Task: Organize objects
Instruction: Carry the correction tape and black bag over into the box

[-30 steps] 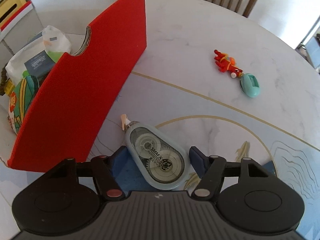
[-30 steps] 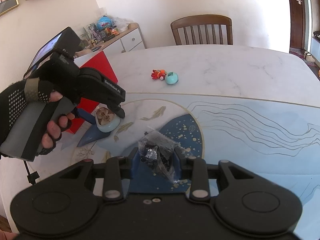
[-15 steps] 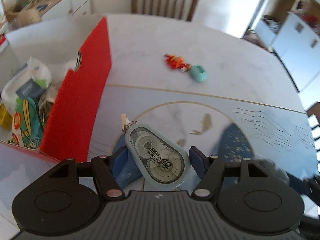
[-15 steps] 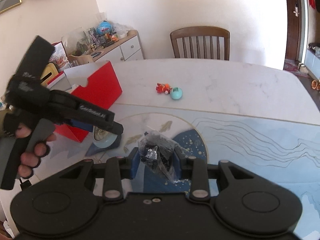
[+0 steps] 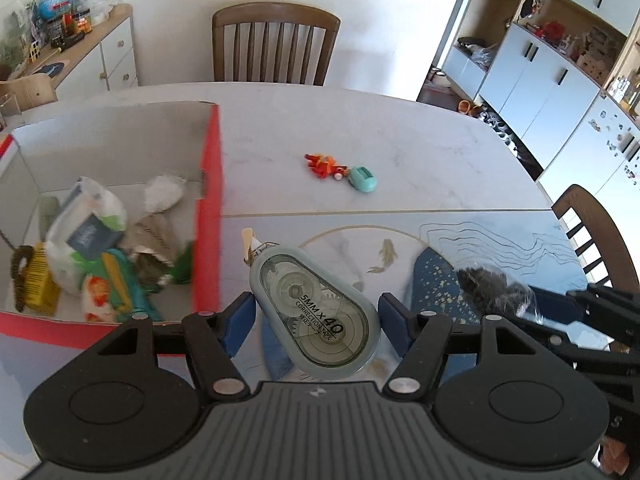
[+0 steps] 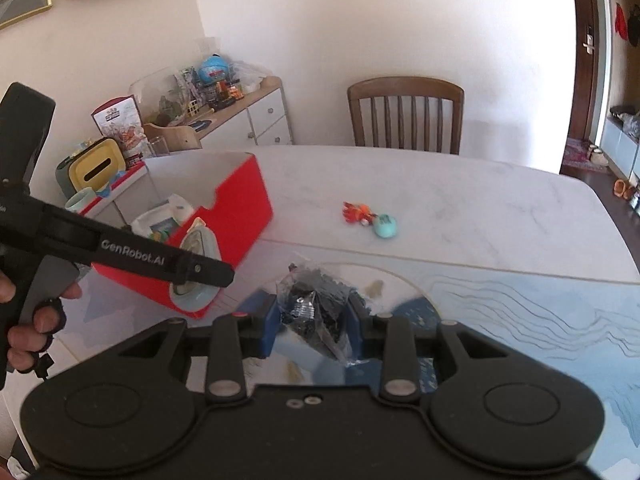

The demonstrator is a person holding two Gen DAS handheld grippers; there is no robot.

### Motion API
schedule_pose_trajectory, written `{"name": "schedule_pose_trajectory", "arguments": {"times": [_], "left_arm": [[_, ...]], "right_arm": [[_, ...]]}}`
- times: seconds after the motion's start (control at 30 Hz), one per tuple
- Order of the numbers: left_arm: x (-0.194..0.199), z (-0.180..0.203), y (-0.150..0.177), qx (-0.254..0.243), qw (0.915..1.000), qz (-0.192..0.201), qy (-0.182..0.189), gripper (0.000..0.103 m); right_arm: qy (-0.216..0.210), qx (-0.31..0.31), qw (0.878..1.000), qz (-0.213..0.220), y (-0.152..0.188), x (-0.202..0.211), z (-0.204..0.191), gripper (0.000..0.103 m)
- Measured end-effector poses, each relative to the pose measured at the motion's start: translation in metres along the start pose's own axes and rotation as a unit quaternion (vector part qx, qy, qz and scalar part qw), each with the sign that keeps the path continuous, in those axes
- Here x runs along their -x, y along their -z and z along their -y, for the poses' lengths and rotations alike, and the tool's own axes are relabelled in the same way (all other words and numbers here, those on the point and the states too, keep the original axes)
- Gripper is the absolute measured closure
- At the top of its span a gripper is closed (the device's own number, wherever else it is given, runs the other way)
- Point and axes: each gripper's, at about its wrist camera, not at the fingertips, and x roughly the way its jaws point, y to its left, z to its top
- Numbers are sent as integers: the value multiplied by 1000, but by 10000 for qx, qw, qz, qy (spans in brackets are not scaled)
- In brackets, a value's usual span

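**Correction tape and black packet held aloft, red box to the left**

Correction tape dispenser (image 5: 316,314), grey translucent plastic and teardrop-shaped, pinched between the blue pads (image 5: 236,322) of the left gripper (image 5: 316,320). Long axis tilted, narrow white tip pointing forward and left, toward the red cardboard box (image 5: 210,216). Carried clear of the white marble-look table (image 5: 400,128), just right of the box's near wall, not yet over the opening. Box already stocked with packets and a yellow item; exact contents blurred.

Clear crinkled plastic packet of small black pieces (image 6: 316,314) gripped between the blue fingers (image 6: 268,330) of the right gripper (image 6: 314,328), also off the tabletop. Farther from the box than the left gripper, which sits between it and the red wall in the right wrist view.

Left on the table, well apart from both grippers: a small orange-red toy figure (image 5: 322,165) touching a mint-green oval case (image 5: 362,179).

Probable next step: shift left over the red wall, then spread the pads above the opening. Left side nearer, so likely first; right packet probably waiting its turn. Risk: dispenser tip catching the wall edge.
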Motion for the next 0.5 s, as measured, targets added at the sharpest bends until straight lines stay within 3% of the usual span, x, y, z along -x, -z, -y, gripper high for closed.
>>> {"name": "schedule_pose_trajectory", "arguments": {"times": [0.3, 0.5], "left_arm": [[46, -68, -8, 138, 9997, 172, 102, 35], [67, -123, -23, 259, 9986, 426, -160, 35]], "right_arm": [[-135, 264, 9994, 172, -30, -20, -64, 70], [-203, 436, 9986, 232, -53, -45, -107, 70]]}}
